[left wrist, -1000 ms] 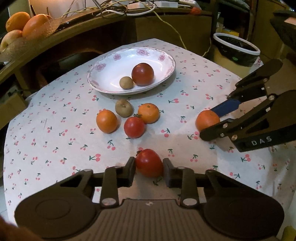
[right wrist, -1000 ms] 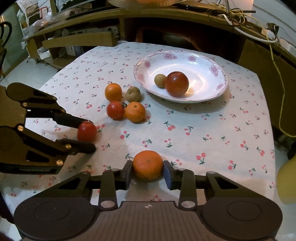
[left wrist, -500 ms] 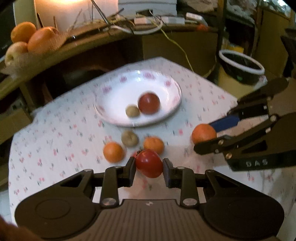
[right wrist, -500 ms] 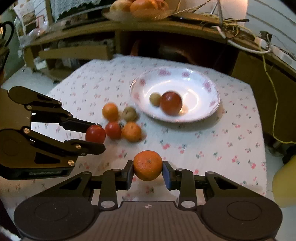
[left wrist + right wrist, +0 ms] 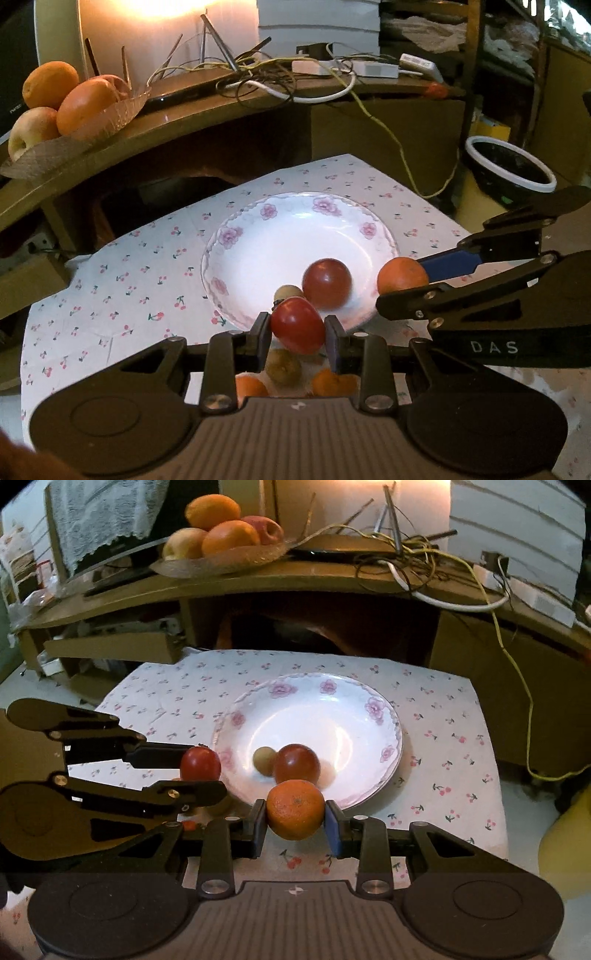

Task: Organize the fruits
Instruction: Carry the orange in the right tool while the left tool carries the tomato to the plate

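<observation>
My left gripper [image 5: 297, 326] is shut on a red tomato [image 5: 297, 325] and holds it in the air at the near rim of the white flowered plate [image 5: 258, 236]. My right gripper [image 5: 295, 810] is shut on an orange [image 5: 295, 808], also held at the plate's near rim [image 5: 384, 775]. The plate holds a dark red tomato [image 5: 297, 763] and a small brownish fruit [image 5: 264, 760]. In the left wrist view, a brownish fruit [image 5: 283, 367] and two oranges [image 5: 334, 382] lie on the cloth below my fingers.
The table has a white cherry-print cloth [image 5: 443, 746]. Behind it runs a curved wooden shelf [image 5: 295, 579] with a dish of oranges and apples [image 5: 221, 535] and tangled cables [image 5: 280, 77]. A dark white-rimmed bowl [image 5: 508, 168] stands off the table at right.
Both grippers have lifted their fruit off the cloth and moved forward to the near edge of the plate. The loose fruits on the cloth now lie below and behind the fingers.
</observation>
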Tool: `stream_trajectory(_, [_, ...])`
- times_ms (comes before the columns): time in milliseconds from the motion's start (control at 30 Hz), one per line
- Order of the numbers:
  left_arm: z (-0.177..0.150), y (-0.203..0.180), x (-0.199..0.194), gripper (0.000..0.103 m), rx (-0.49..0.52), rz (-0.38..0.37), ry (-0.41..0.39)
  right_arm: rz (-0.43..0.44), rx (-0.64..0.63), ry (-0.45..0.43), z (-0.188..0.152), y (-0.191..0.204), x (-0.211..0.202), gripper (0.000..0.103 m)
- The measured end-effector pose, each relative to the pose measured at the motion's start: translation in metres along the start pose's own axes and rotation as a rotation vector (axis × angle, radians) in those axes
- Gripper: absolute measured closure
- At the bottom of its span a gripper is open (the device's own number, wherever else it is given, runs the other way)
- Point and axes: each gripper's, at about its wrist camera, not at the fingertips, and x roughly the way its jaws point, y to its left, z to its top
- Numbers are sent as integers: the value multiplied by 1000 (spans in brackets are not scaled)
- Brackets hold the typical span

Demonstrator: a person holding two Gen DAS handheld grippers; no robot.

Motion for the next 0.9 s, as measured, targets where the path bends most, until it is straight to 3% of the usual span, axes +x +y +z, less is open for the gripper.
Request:
stream_trajectory(567, [5,9,43,68,-35,24,50,-51,3,25,13,-13,42,68])
stream_trajectory(900, [10,16,54,67,-48,17,37,-80,-26,-35,27,-10,48,67])
